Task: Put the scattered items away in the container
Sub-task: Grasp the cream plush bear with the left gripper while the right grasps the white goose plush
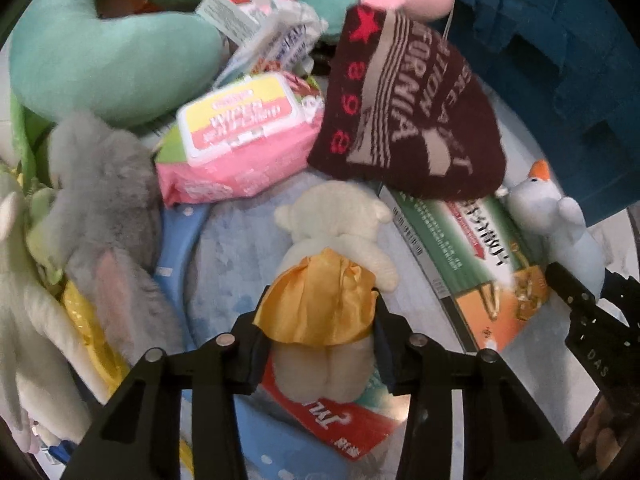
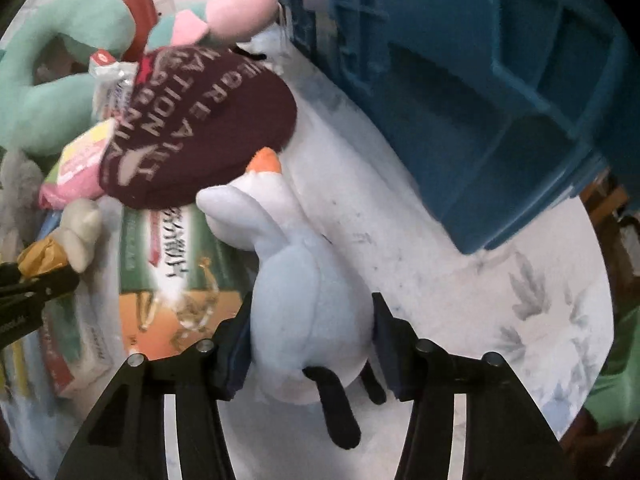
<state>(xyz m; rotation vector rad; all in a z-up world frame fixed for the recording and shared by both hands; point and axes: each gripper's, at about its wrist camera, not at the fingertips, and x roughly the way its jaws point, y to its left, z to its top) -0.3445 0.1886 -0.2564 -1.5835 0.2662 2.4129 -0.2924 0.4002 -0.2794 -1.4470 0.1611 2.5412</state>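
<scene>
- Left gripper (image 1: pixel 318 312) has its fingers clamped on the cream teddy bear (image 1: pixel 334 240) at its yellow satin skirt; the bear lies face down on a light blue mat (image 1: pixel 240 248), its legs over a red-and-white packet (image 1: pixel 340 424)
- Right gripper (image 2: pixel 312 336) grasps the pale blue plush goose (image 2: pixel 296 280) by the body; orange beak pointing away, black feet dangling toward the camera
- Goose sits on the patterned tabletop (image 2: pixel 460 300), beside a green-and-orange box (image 2: pixel 176 276); maroon knit beanie (image 2: pixel 200 128) touching its beak
- Blue plastic crate (image 2: pixel 500 80) stands near, beyond the goose
- Pink wipes pack (image 1: pixel 240 140) and mint neck pillow (image 1: pixel 100 60) lie further back

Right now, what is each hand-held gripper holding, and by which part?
Left: cream bear, at its yellow skirt. Right: pale blue goose, around its body.
</scene>
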